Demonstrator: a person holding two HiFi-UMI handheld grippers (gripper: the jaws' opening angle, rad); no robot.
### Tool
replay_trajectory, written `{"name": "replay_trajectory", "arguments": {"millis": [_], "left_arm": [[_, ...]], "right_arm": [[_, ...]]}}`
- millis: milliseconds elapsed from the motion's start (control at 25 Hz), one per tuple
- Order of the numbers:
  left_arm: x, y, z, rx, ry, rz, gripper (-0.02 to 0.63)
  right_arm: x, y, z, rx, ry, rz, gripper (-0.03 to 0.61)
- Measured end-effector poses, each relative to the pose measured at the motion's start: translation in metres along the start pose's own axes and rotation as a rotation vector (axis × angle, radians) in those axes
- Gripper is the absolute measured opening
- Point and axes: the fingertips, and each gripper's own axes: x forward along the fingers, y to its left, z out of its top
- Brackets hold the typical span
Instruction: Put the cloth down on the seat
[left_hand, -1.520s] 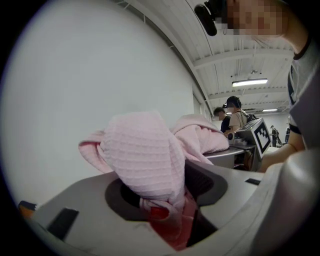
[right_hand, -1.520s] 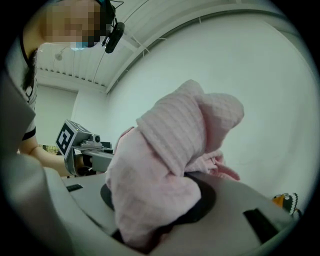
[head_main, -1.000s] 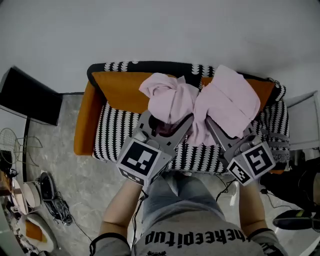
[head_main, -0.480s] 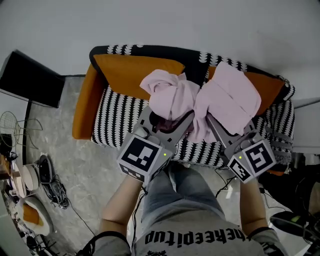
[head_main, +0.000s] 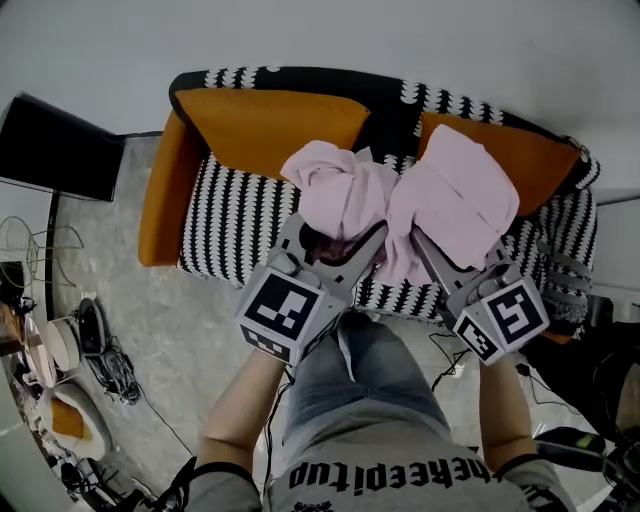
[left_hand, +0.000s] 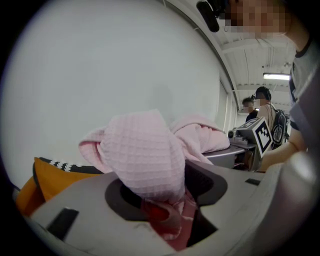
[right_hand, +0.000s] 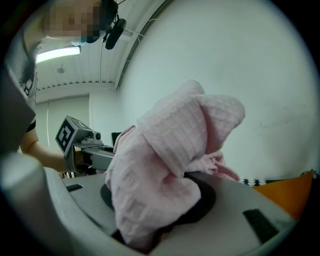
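A pink waffle-weave cloth hangs bunched between my two grippers, above the black-and-white striped seat of a sofa. My left gripper is shut on the cloth's left bunch, which fills its jaws and spills over them. My right gripper is shut on the right bunch, which drapes over both jaws and hides the fingertips. Each gripper's marker cube sits near the person's waist. From the left gripper view the other gripper shows at the right.
The sofa has orange cushions along its back and an orange arm at the left. A dark cabinet stands left of it. Bowls, cables and clutter lie on the grey floor at lower left. People stand in the background.
Both grippers have come down with the cloth still held between them, and the sofa seat now shows lower and wider behind the cloth. The grips have not changed.
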Motion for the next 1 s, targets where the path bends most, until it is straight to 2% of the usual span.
{"name": "replay_trajectory", "arguments": {"millis": [1000], "left_arm": [[0.034, 0.009, -0.101, -0.105, 0.178, -0.048, 0.241]], "right_arm": [[0.023, -0.014, -0.104, 0.141, 0.150, -0.012, 0.183]]}}
